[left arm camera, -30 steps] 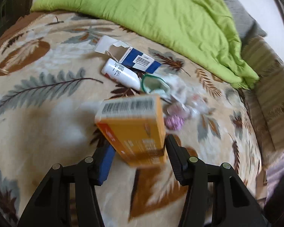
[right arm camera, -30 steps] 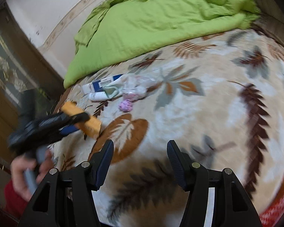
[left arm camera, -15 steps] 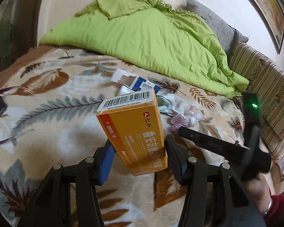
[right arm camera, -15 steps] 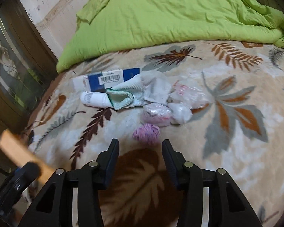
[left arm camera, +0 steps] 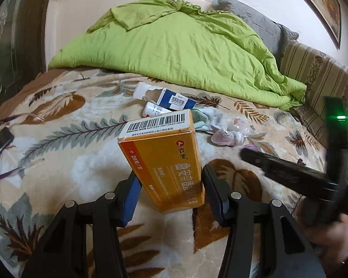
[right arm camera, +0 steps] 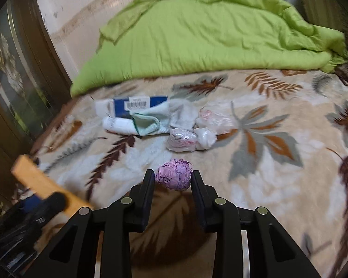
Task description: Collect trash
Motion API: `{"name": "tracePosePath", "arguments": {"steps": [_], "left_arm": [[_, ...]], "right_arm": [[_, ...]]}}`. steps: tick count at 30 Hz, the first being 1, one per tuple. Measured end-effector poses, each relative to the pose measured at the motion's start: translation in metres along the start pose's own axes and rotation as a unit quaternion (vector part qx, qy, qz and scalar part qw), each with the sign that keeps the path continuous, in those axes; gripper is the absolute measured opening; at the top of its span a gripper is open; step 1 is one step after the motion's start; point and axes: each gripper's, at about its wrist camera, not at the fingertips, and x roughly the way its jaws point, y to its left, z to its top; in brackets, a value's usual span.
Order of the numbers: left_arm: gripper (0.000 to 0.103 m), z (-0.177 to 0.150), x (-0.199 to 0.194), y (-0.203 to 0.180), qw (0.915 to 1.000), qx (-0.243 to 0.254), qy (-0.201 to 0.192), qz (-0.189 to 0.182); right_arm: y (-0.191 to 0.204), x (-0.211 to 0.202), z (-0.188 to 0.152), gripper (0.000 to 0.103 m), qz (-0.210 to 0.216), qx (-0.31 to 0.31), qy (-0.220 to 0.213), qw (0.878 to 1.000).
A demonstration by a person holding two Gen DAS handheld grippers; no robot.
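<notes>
1. Your left hand-held gripper clamps the orange box, long axis leaning away, barcode end uppermost, above the bed.
2. Your right hand-held gripper brackets the crumpled purple paper ball; contact seems likely, though blurred.

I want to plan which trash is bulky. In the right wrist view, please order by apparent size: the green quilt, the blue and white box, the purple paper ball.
1. green quilt, largest by far.
2. and 3. blue and white box and purple paper ball: unsure; the ball sits nearer the camera, between the right gripper fingers, and a sock partly covers the box.
</notes>
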Motion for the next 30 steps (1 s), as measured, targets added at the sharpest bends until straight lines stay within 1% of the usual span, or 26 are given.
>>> {"name": "tracePosePath", "arguments": {"steps": [5, 9, 12, 15, 19, 24, 30], "left_arm": [[0.051, -0.008, -0.015, -0.017, 0.9991, 0.035, -0.017, 0.017], [0.051, -0.017, -0.027, -0.03, 0.9971, 0.063, -0.029, 0.03], [0.052, -0.022, -0.035, -0.037, 0.9955, 0.075, -0.041, 0.041], [0.052, -0.026, -0.039, -0.039, 0.9948, 0.081, -0.042, 0.046], [0.052, -0.029, -0.035, -0.042, 0.9935, 0.091, -0.038, 0.057], [0.052, -0.032, -0.031, -0.04, 0.993, 0.091, -0.034, 0.068], [0.052, -0.032, -0.029, -0.042, 0.9922, 0.096, -0.036, 0.07]], "right_arm": [[0.0, -0.048, -0.025, 0.035, -0.005, -0.005, -0.029, 1.0], [-0.007, -0.077, -0.039, 0.035, -0.003, 0.011, -0.045, 0.999], [-0.008, -0.088, -0.048, 0.035, -0.005, 0.016, -0.052, 0.998], [-0.006, -0.089, -0.05, 0.035, -0.01, 0.013, -0.055, 0.998], [-0.009, -0.085, -0.05, 0.035, -0.007, 0.019, -0.046, 0.999], [-0.01, -0.084, -0.05, 0.035, -0.006, 0.018, -0.044, 0.999], [-0.009, -0.084, -0.051, 0.035, -0.008, 0.018, -0.044, 0.999]]}}
